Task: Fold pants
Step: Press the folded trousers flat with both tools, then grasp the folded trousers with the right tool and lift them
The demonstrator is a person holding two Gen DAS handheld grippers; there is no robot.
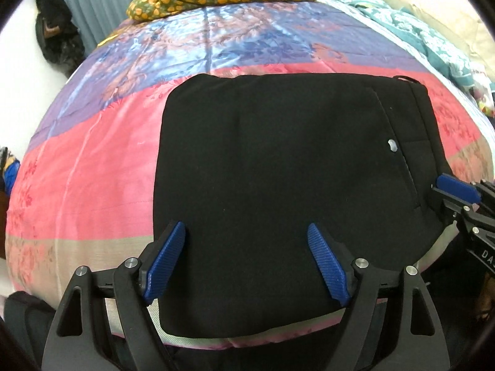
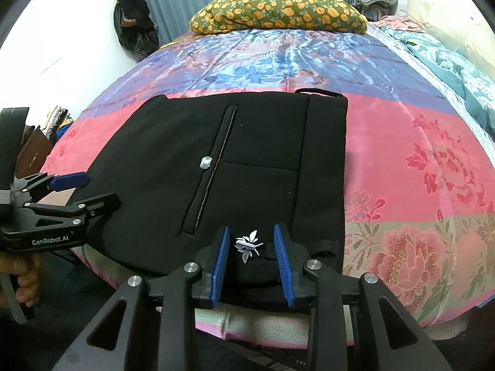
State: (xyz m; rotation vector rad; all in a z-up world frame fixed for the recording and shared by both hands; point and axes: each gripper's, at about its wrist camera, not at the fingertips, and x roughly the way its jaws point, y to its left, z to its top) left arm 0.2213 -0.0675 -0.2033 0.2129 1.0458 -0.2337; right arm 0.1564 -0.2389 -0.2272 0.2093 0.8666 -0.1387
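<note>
Black pants (image 1: 278, 170) lie folded in a flat rectangle on the near part of the bed; in the right wrist view (image 2: 253, 154) a pocket slit, a small white button and a white embroidered logo show. My left gripper (image 1: 247, 232) is open, its blue fingers wide apart over the near left edge of the pants, nothing between them. It also shows at the left of the right wrist view (image 2: 92, 188). My right gripper (image 2: 251, 241) is open with a narrower gap, its fingers either side of the logo at the near waistband edge. It also shows in the left wrist view (image 1: 442, 188).
The bed has a pink, purple and blue floral bedspread (image 2: 402, 154). A green pillow with orange flowers (image 2: 278, 9) lies at the far end. A teal blanket (image 2: 448, 61) lies along the right side. Dark clothes (image 2: 130, 15) hang on the left wall before grey curtains.
</note>
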